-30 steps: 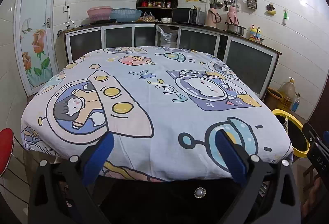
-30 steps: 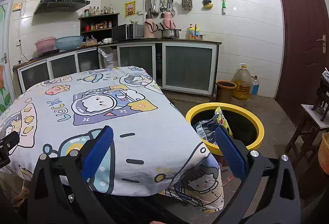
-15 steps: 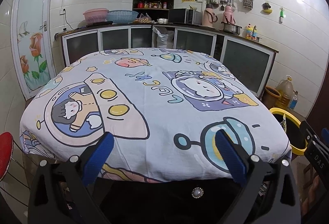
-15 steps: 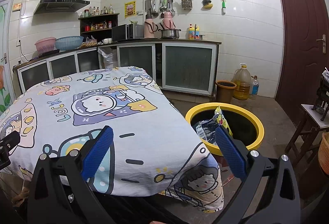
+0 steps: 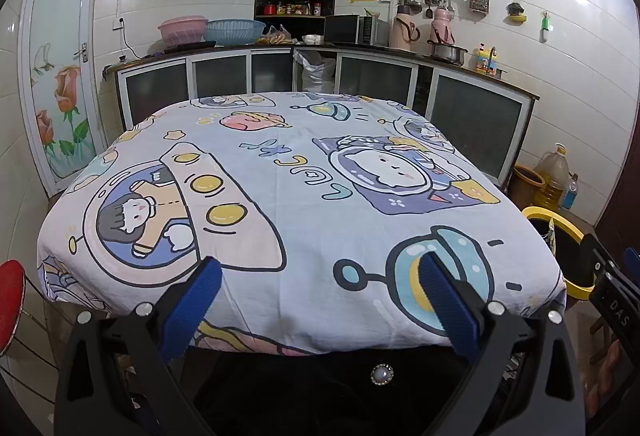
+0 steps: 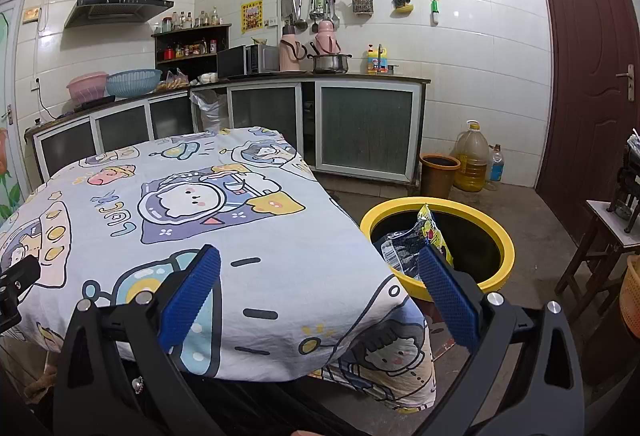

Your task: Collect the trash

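A black bin with a yellow rim (image 6: 506, 242) stands on the floor right of the table; a crumpled snack wrapper (image 6: 412, 242) leans inside it against the near left wall. The same bin (image 5: 576, 232) shows at the right edge of the left wrist view. My left gripper (image 5: 318, 276) is open over the near edge of the table, nothing between its blue pads. My right gripper (image 6: 318, 274) is open too, held over the table's near right corner, its right fingertip overlapping the bin in view. The cartoon tablecloth (image 5: 288, 196) carries no loose items.
Kitchen counters with glass-front cabinets (image 6: 366, 132) run along the back walls. A brown bucket (image 6: 438, 174), an oil jug (image 6: 472, 162) and a small bottle stand on the floor by the wall. A wooden stool (image 6: 604, 236) and an orange basket sit at right; a red stool (image 5: 10, 300) at left.
The left wrist view has drifted slightly, so the table sits a little lower and farther right in it. The right gripper has stayed still. Both grippers remain open.
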The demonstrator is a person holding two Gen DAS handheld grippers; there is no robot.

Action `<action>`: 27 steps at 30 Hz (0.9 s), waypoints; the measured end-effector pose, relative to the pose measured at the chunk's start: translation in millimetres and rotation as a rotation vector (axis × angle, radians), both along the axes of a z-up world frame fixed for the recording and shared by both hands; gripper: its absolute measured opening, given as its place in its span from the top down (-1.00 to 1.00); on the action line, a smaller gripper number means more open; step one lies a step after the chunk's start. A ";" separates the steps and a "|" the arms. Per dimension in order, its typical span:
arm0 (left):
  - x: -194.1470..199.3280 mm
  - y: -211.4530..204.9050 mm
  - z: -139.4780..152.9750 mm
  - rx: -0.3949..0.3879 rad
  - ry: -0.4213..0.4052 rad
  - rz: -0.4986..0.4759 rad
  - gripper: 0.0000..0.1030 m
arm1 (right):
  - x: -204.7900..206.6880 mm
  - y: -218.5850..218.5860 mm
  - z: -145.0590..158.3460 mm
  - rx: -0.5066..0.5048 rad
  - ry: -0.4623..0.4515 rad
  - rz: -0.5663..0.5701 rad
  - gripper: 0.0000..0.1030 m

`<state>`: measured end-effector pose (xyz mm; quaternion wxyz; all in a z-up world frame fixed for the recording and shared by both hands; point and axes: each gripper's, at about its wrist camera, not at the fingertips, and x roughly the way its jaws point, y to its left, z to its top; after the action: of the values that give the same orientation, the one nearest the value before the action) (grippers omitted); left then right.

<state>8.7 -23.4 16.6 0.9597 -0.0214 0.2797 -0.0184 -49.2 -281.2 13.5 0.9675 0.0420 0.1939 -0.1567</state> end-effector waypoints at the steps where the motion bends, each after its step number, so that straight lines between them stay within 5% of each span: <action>1: 0.5 0.2 0.0 0.000 0.000 -0.003 -0.85 | -0.1 0.3 -0.3 0.000 0.001 0.000 -0.85; 27: 3.3 -0.1 -4.0 0.002 0.014 -0.019 -0.85 | 2.5 -2.3 -5.4 0.010 0.018 -0.003 -0.85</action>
<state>12.0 -23.6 12.5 0.9575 -0.0178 0.2867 -0.0269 -46.7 -283.5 8.1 0.9652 0.0458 0.2034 -0.1577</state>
